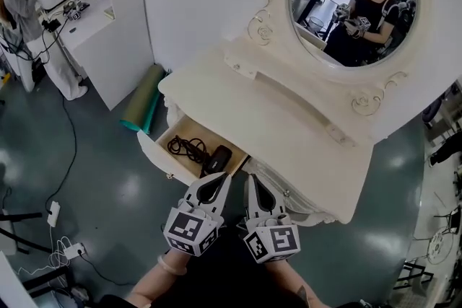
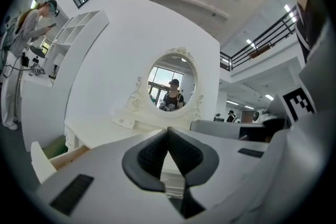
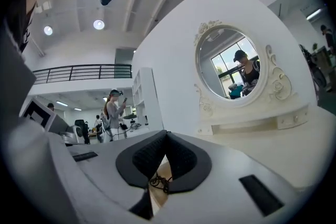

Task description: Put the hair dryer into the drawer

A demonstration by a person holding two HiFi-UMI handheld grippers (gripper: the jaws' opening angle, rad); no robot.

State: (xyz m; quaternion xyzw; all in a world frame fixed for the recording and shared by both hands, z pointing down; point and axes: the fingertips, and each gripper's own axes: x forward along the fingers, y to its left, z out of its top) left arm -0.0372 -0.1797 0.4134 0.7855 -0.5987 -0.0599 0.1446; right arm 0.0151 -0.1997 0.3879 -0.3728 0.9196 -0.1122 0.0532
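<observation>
The black hair dryer (image 1: pixel 217 159) lies inside the open wooden drawer (image 1: pixel 160 153) at the white dressing table's (image 1: pixel 289 133) left front, its coiled black cord (image 1: pixel 185 147) beside it. My left gripper (image 1: pixel 224 177) and right gripper (image 1: pixel 250 179) hang side by side just in front of the drawer, apart from the dryer. Both are shut with nothing between the pads. In the left gripper view the left gripper (image 2: pixel 168 130) points at the table, and the drawer (image 2: pixel 56 159) shows at lower left. Below the right gripper (image 3: pixel 167 134), part of the cord (image 3: pixel 159 181) shows.
An oval mirror (image 1: pixel 354 0) stands on the table's back. A rolled green mat (image 1: pixel 141 99) lies on the floor left of the table. A person (image 1: pixel 25 14) stands by white shelving at far left. Cables and a power strip (image 1: pixel 61 245) lie on the floor.
</observation>
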